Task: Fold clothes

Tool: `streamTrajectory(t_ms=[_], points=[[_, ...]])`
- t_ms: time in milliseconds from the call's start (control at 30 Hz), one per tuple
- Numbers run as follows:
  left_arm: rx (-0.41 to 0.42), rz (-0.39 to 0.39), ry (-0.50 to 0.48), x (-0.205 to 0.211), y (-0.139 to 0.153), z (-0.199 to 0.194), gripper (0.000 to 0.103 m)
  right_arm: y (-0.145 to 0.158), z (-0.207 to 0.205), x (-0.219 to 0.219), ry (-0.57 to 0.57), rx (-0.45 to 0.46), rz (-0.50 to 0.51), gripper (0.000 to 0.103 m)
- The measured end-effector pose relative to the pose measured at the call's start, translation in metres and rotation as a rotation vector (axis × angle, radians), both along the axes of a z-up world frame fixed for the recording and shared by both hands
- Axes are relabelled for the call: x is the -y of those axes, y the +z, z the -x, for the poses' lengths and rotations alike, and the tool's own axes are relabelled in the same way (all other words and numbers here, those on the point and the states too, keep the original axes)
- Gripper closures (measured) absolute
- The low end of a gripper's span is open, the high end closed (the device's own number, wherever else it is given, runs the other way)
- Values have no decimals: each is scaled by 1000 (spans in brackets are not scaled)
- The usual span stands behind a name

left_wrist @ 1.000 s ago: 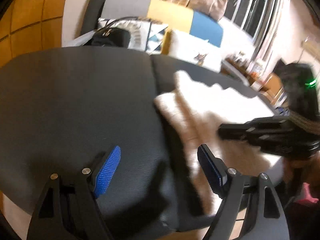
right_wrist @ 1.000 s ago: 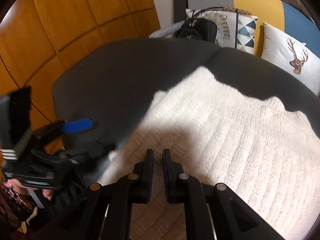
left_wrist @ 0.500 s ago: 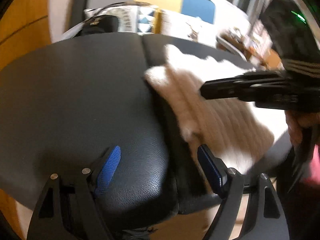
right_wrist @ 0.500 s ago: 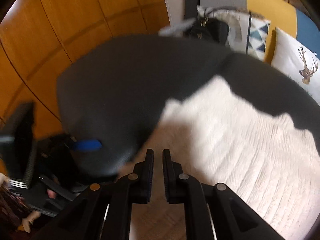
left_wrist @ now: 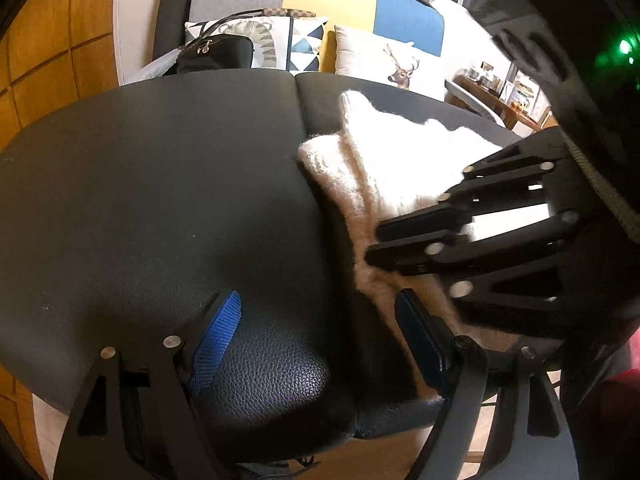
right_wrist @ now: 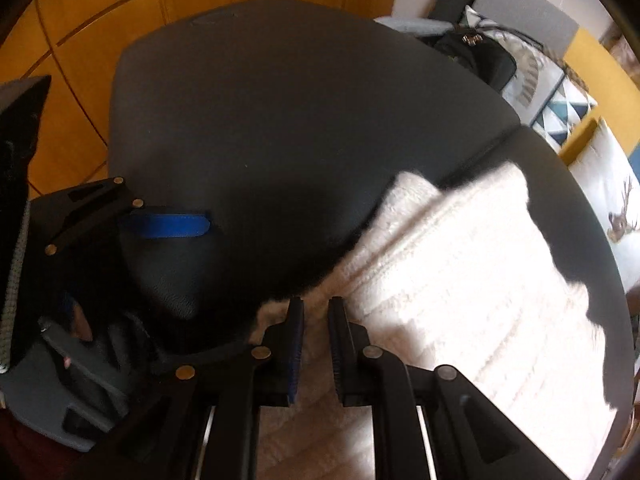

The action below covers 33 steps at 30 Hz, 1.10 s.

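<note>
A cream knitted sweater (left_wrist: 400, 160) (right_wrist: 460, 272) lies folded on the right half of a black padded surface (left_wrist: 160, 200) (right_wrist: 280, 120). My left gripper (left_wrist: 316, 300) is open wide over the near edge of that surface. Its right finger is beside the sweater's left edge, and nothing is between its pads. One blue pad (right_wrist: 164, 224) of it shows in the right wrist view. My right gripper (left_wrist: 374, 242) (right_wrist: 316, 306) points down over the sweater's near left corner. Its jaws are opening with a narrow gap. Knit shows through the gap, but the pads do not press on it.
A sofa behind the surface carries a deer cushion (left_wrist: 392, 64), a patterned cushion (left_wrist: 280, 40) and a black handbag (left_wrist: 216, 52). Orange wood panels (right_wrist: 80, 40) run along the left. A cluttered shelf (left_wrist: 500, 92) stands far right.
My right gripper has swung left to the sweater's near left corner and rolled, and its jaws have parted a little. The left gripper has stayed open in about the same place.
</note>
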State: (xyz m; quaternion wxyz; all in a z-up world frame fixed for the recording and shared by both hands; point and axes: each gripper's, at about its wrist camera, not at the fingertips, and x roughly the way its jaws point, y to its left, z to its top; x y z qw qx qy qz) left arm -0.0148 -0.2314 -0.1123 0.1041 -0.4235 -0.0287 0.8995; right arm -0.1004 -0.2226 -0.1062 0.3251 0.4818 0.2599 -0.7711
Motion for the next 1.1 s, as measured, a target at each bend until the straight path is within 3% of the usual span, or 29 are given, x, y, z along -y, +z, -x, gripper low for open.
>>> streamTrajectory(t_ms=[133,233,367,467,600,700,933,1100], points=[[0,-24,5,3,1,0,21,7,0,-5,15,-17,60,91],[-16,-135,54,16,7,-1,21,31,18,-20,-42,30,184,91],[-40,-244,146,30,12,5,21,39,47,-16,-70,36,179,95],[12,-221,142,22,4,17,21,28,64,-2,-64,75,113,96],[-4,-129,112,6,2,15,21,11,74,13,-60,111,-10,97],[-13,-92,104,2,1,12,21,5,82,17,-79,131,-14,100],[-31,-40,108,-5,-1,11,21,6,90,10,-136,103,151,99],[-56,-175,173,18,7,4,21,46,71,-29,-200,42,383,96]])
